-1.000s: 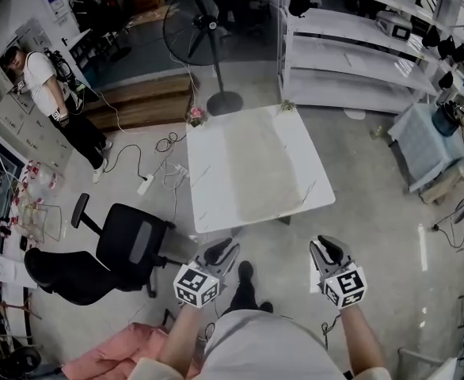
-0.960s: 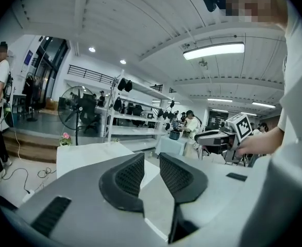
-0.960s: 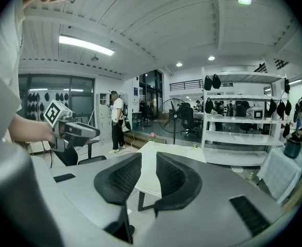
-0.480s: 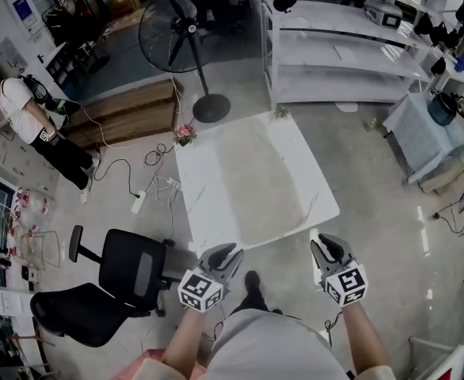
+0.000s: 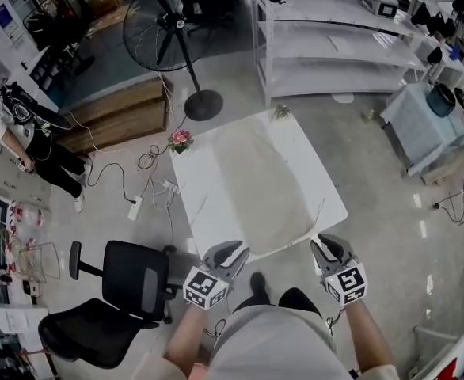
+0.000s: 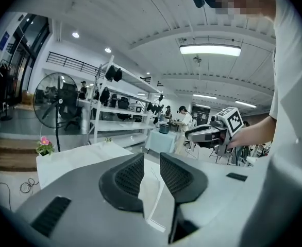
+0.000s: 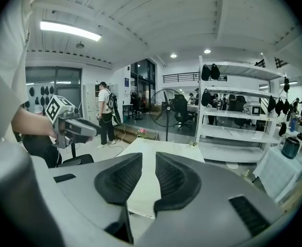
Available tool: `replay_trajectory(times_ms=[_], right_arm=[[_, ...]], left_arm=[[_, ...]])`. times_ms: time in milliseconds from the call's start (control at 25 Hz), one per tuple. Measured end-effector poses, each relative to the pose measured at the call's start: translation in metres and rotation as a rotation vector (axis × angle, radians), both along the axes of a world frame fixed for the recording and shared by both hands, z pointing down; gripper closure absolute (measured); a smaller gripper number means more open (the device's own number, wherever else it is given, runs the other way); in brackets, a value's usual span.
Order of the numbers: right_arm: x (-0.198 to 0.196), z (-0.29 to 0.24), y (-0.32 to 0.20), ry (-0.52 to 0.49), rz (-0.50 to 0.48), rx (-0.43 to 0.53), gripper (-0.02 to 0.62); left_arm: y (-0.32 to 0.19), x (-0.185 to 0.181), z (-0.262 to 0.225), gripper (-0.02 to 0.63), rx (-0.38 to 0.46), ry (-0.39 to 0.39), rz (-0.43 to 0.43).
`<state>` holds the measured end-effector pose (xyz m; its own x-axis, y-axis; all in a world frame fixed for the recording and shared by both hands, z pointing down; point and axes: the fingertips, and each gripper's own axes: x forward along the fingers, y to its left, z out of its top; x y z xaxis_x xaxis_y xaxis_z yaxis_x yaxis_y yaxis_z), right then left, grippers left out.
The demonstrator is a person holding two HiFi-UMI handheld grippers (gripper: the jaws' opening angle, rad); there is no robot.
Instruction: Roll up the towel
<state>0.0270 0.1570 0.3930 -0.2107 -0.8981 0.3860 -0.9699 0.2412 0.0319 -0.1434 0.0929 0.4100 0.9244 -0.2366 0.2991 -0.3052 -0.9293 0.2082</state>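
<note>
Fingers (image 6: 128, 176) of left gripper (image 5: 230, 253): stood apart by a narrow gap and clamped on nothing; only the table's far surface showed through the gap.
Fingers (image 7: 172, 179) of right gripper (image 5: 332, 248): also apart, had just been closing a little, with nothing between them.
Grippers: both were held in the lower middle of the head view, side by side and well apart, each just short of the table's near edge and pointing toward it.
Towel (image 5: 265, 179): lay flat and unrolled on the right part of the table top, pale beige, its near edge close to the table's near edge, untouched by either gripper.
Table (image 5: 204, 192): white, in the centre of the frame, bare along its left strip.
Flowers (image 5: 180, 139): pink, at the table's far left corner.
Office chair (image 5: 131, 279): black, lower left, near the table's near left corner and beside the left gripper.
Fan (image 5: 159, 24): tall standing one, upper left, beyond the table.
Shelving (image 5: 335, 50): white racks, upper right.
Cables (image 5: 149, 161): trailed over the floor left of the table.
Person (image 5: 14, 129): stood at the far left edge.
</note>
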Motion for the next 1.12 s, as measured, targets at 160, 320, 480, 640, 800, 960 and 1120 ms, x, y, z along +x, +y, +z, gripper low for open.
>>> replay_trajectory(times_ms=[160, 320, 480, 640, 800, 960, 1120], right_arm=[[0.001, 0.004, -0.013, 0.003, -0.006, -0.013, 0.502], [0.009, 0.006, -0.023, -0.002, -0.022, -0.03, 0.502], [0.028, 0.018, -0.033, -0.038, -0.038, -0.063, 0.506], [0.047, 0.037, -0.048, -0.062, -0.084, -0.11, 0.502], [0.068, 0.074, -0.063, -0.064, -0.136, -0.181, 0.499], [0.081, 0.122, -0.069, -0.033, -0.199, -0.258, 0.492], [0.091, 0.166, -0.063, -0.044, -0.24, -0.344, 0.491]], left_arm=[[-0.011, -0.004, 0.005, 0.492, -0.017, 0.008, -0.033], [-0.016, 0.0, 0.012, 0.492, -0.044, -0.001, -0.057], [-0.025, 0.01, 0.023, 0.492, -0.073, -0.009, -0.092], [-0.033, 0.026, 0.041, 0.485, -0.091, -0.048, -0.116], [-0.036, 0.044, 0.073, 0.474, -0.123, -0.097, -0.138], [-0.031, 0.058, 0.123, 0.469, -0.137, -0.195, -0.116], [-0.014, 0.074, 0.171, 0.457, -0.189, -0.261, -0.082]])
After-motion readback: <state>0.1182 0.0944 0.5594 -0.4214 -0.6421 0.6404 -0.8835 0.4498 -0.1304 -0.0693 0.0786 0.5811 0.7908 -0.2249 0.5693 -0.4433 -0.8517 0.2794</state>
